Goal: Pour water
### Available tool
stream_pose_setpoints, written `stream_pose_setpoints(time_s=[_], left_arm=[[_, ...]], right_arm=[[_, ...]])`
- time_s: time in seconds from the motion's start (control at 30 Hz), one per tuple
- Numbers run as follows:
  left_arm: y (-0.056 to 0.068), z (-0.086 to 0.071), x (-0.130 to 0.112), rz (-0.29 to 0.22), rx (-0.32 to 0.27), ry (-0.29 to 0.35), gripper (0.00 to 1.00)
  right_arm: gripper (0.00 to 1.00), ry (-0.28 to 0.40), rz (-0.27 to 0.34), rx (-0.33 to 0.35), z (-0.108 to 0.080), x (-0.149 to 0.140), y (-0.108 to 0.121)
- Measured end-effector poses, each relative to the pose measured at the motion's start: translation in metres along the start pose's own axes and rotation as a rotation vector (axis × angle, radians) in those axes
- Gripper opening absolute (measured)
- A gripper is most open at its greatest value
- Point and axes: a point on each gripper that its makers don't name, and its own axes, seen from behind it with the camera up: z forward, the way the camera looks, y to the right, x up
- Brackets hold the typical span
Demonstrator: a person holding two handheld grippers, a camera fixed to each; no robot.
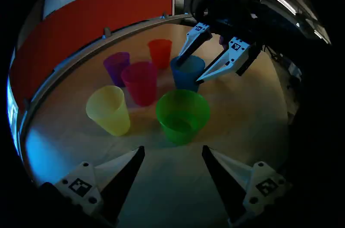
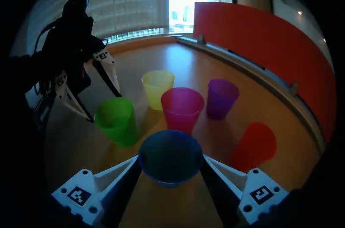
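Right tool (image 2: 170, 157) grasping the blue cup (image 1: 186, 79), which stands upright on the worktop (image 1: 241, 111), one finger on each side. Left tool (image 1: 173, 148) released, fingers spread, just near the green cup (image 1: 183, 116). Yellow (image 1: 108, 109), pink (image 1: 141, 82), purple (image 1: 116, 65) and orange (image 1: 160, 52) cups are clustered beside them.

The 6 cups are plain, 1 colour each: yellow cup (image 1: 108, 109), green cup (image 1: 182, 114), magenta cup (image 1: 141, 82), purple cup (image 1: 117, 66), orange cup (image 1: 160, 52), blue cup (image 1: 187, 72). The table (image 1: 241, 111) is pale wood-toned and the panel (image 1: 86, 25) red. The left gripper (image 1: 172, 148) and right gripper (image 2: 170, 157) are white and black, with black-and-white square markers.
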Motion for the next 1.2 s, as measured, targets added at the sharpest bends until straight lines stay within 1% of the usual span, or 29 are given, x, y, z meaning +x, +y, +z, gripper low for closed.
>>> stream_pose_setpoints(time_s=[0.37,0.5,0.6,1.0,1.1,1.2], left_arm=[[0.001,-0.002,0.000,-0.001,0.006,0.002,1.00],[0.001,-0.003,-0.001,-0.003,0.008,0.001,1.00],[0.000,-0.005,-0.003,-0.009,0.013,0.001,1.00],[-0.011,-0.020,-0.007,-0.036,0.062,0.020,1.00],[-0.015,-0.026,-0.008,-0.047,0.084,0.034,0.99],[-0.020,-0.033,-0.010,-0.073,0.106,0.052,0.99]], right_arm=[[0.93,-0.030,0.002,-0.017,-0.003,-0.009,0.000],[0.99,-0.040,-0.001,-0.024,-0.003,-0.012,0.000],[1.00,-0.040,0.000,-0.026,-0.006,-0.013,-0.001],[1.00,-0.040,0.019,-0.062,-0.027,-0.024,0.000],[1.00,-0.040,0.028,-0.080,-0.035,-0.033,-0.001],[1.00,-0.036,0.045,-0.099,-0.044,-0.041,-0.001]])
